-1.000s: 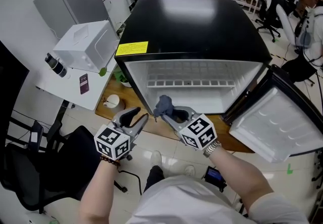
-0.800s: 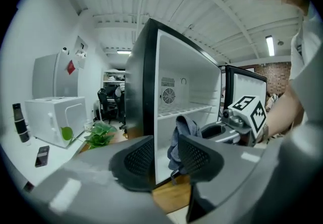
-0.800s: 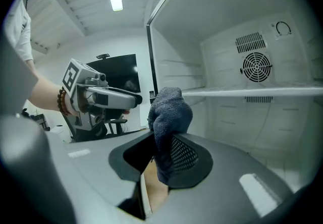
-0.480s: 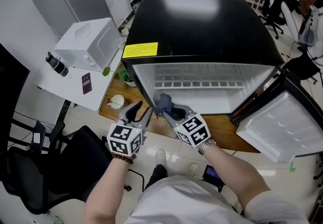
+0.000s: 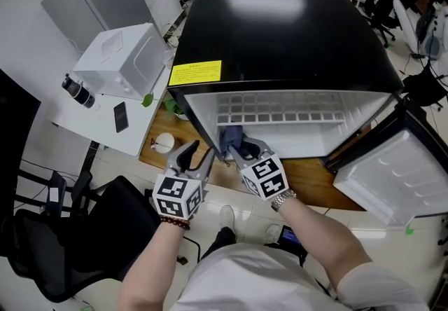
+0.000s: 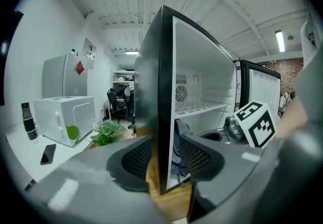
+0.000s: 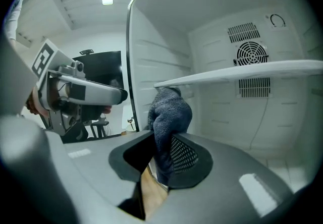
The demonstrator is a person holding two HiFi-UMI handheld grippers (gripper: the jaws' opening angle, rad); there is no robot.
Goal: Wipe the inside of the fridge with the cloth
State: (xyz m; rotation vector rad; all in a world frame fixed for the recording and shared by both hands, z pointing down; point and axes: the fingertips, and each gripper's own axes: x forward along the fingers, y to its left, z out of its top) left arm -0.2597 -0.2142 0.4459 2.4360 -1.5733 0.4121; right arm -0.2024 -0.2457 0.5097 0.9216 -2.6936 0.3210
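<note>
Right hand-held gripper (image 7: 160, 156) pinches cloth (image 7: 169, 114), left hand-held gripper (image 6: 165, 157) just opening, empty, head view misses fan (image 7: 249, 53)

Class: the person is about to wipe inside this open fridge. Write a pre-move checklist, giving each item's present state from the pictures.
1. Door of the black fridge swung open: ok.
2. Grey-blue terry cloth clamped in the right gripper: ok.
3. Cloth touching the white inner wall: cannot tell; it sits at the opening, near the white shelf's front edge.
4. Left gripper off the wiping path: ok; its jaws have just been opening, the fridge's front edge shows between them, ungripped.
5. Shelf bare: ok where visible.
</note>
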